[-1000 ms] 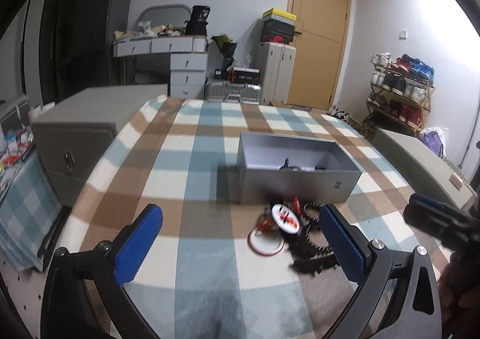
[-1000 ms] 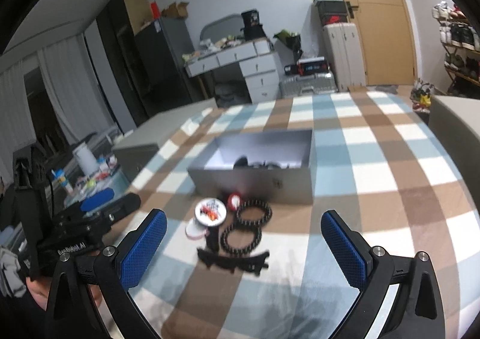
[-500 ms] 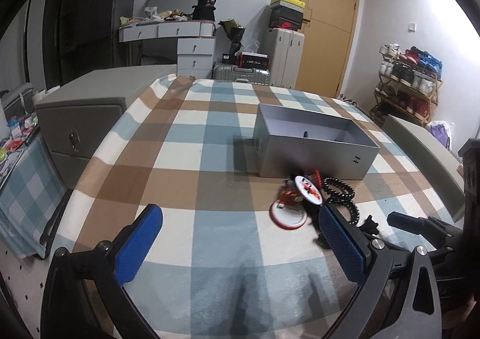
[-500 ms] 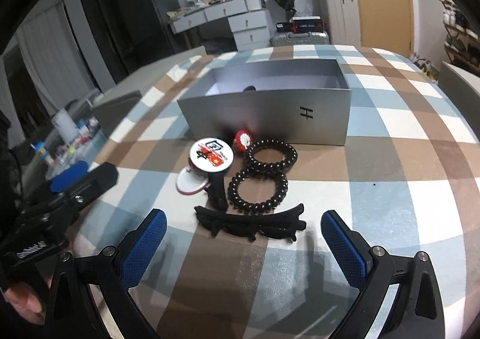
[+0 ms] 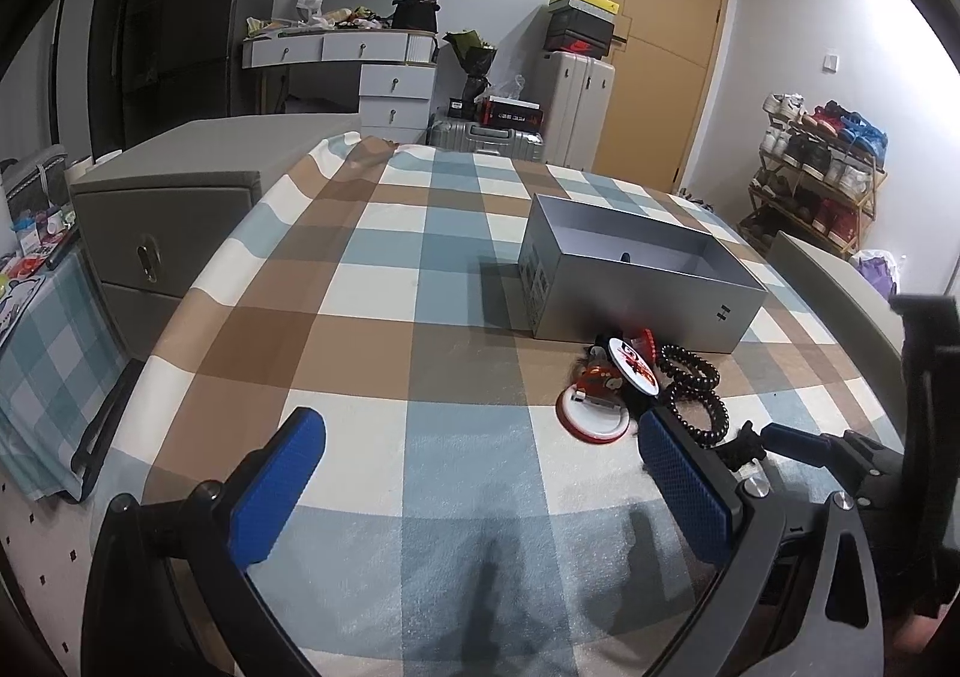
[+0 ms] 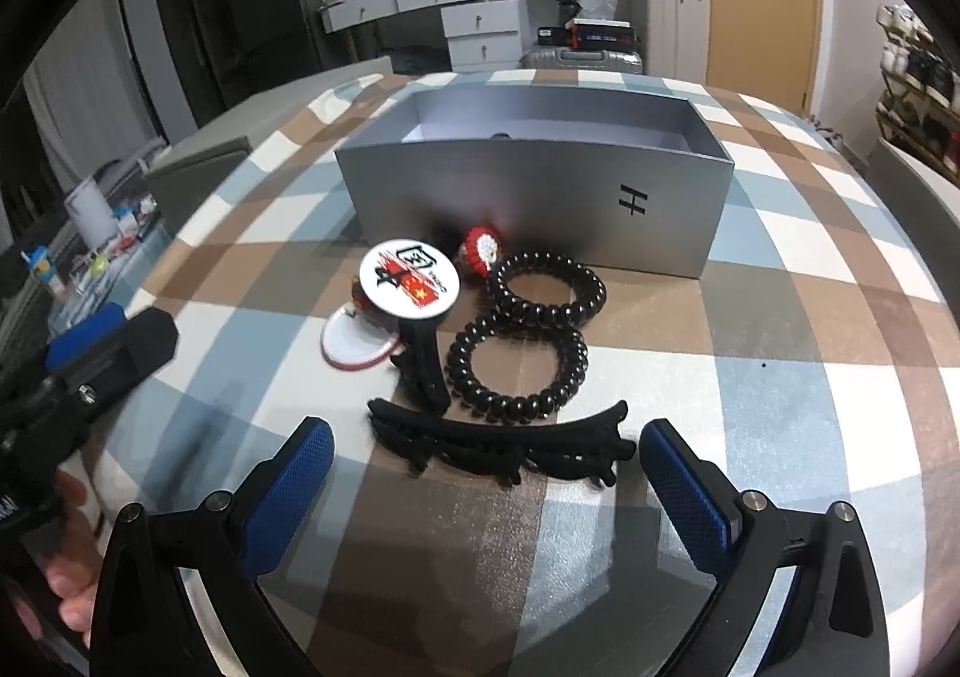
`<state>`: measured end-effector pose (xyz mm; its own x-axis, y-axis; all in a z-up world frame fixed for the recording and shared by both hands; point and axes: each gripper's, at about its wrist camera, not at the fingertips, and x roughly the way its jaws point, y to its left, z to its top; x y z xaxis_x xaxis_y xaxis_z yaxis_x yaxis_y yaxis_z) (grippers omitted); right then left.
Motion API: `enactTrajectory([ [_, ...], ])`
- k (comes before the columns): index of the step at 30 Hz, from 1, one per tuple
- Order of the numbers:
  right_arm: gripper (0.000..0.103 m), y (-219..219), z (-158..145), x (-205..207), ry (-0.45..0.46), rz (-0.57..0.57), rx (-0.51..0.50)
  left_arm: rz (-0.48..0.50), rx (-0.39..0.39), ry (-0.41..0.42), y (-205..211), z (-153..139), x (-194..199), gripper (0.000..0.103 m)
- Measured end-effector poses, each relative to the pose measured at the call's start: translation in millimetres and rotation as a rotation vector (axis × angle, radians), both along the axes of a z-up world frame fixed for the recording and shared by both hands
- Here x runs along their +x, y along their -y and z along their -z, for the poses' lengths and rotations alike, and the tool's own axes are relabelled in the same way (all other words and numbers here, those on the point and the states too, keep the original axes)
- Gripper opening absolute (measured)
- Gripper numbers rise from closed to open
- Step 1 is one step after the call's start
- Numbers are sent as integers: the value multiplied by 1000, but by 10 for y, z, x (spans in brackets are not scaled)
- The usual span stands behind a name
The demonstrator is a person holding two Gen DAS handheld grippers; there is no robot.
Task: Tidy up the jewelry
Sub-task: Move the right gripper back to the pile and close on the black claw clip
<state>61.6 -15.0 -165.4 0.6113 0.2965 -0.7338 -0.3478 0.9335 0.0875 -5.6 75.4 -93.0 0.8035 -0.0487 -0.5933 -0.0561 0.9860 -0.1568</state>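
Fingers, right gripper: blue pads spread wide, nothing between them; the two tips sit low over the cloth, one at each end of the black hair clip.
Fingers, left gripper: blue pads also spread wide and empty, over bare cloth to the left of the pile; its right finger covers part of the pile in the left wrist view.
Black hair clip: long, curved and toothed, lying flat on the cloth as the nearest piece of the pile.
Spiral hair ties: two black coils, the near one touching the far one, forming a figure eight just behind the clip.
Round badge: white with a red and black print, propped tilted on a black stem, left of the coils.
Red-rimmed disc: flat on the cloth, partly under the badge.
Red beaded piece: small, with a white centre, between the badge and the box wall.
Grey box: open top, an H mark on its front wall, directly behind the pile; something dark shows inside, too hidden to name.
Checked cloth: blue, brown and white squares covering the table under everything.
Person's hand: at the left edge of the right wrist view, gripping the left gripper's handle.
Room behind: white drawers, a wooden door, a shoe rack on the right.
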Motion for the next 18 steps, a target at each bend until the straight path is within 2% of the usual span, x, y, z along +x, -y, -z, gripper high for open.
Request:
enactTrajectory([
  [6,94,-51,24,-30,40,-2,-79,-9,-11,-5,-66,7,-7,102],
  [12,71,-58,3,-75,70,-9,-110,-21,-23,17,-157,-35,-44,102],
  [15,71,-55,2,-107,88,-18,-124,-36,-35,23,-222,-55,-48,102],
  [18,71,-5,1,-107,77,-21,-98,-46,-42,23,-265,-70,-47,102],
])
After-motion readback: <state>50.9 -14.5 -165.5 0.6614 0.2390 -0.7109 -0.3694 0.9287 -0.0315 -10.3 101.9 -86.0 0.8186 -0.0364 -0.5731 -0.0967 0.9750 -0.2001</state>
